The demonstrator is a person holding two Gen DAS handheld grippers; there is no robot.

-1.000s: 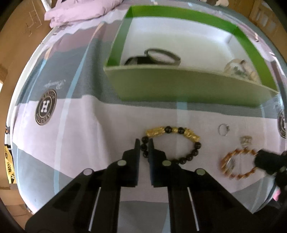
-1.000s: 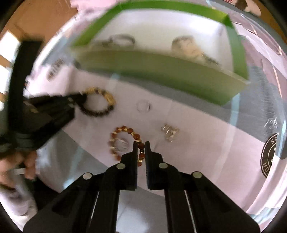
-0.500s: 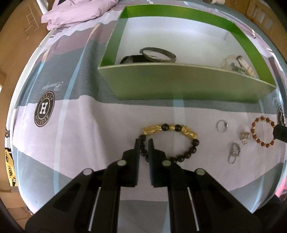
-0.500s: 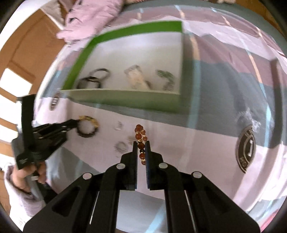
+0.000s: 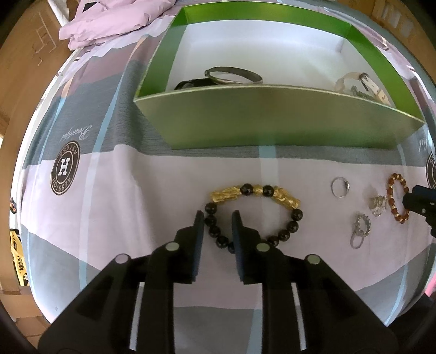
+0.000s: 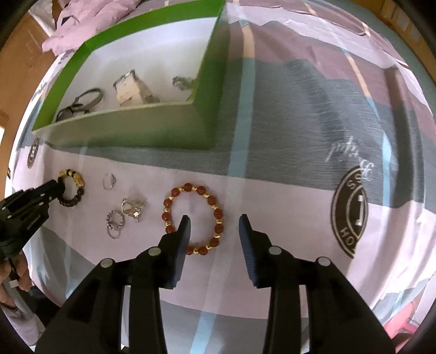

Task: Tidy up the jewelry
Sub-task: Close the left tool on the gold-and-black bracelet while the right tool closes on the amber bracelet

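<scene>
**Both grippers parted over bracelets on the cloth**

Left gripper [image 5: 218,217]: jaws slightly parted, tips low over the cloth [image 5: 136,217]. The fingers straddle the left arc of the black bracelet [image 5: 253,215]; black beads lie in the gap between them. Whether the pads touch the beads cannot be told. Nothing is gripped.

Right gripper [image 6: 215,220]: jaws wide apart, nothing held. The left finger's tip overlaps the lower-left arc of the red bracelet [image 6: 193,217]; the right finger stands clear of it, to its right. The bracelet lies flat on the cloth.

Black bracelet: a loop of round black beads, with two gold carved charms at the far side and two black beads between them. Red bracelet: reddish-brown beads alternating with small gold spacers.

To the right of the left gripper, between the two bracelets, lie a plain ring [image 5: 340,187], a silver clasp piece [image 5: 378,204] and a linked ring cluster [image 5: 360,230], near one another.

Beyond both grippers stands the green box [image 5: 272,119], open-topped, white inside. In it: a metal bangle [image 5: 233,75] and a dark band [image 5: 192,84] on the left; a pale strap [image 5: 362,84] and a small chain [image 6: 181,81] on the right.

A crumpled lilac fabric [image 5: 109,24] lies beyond the box, to the left.
</scene>
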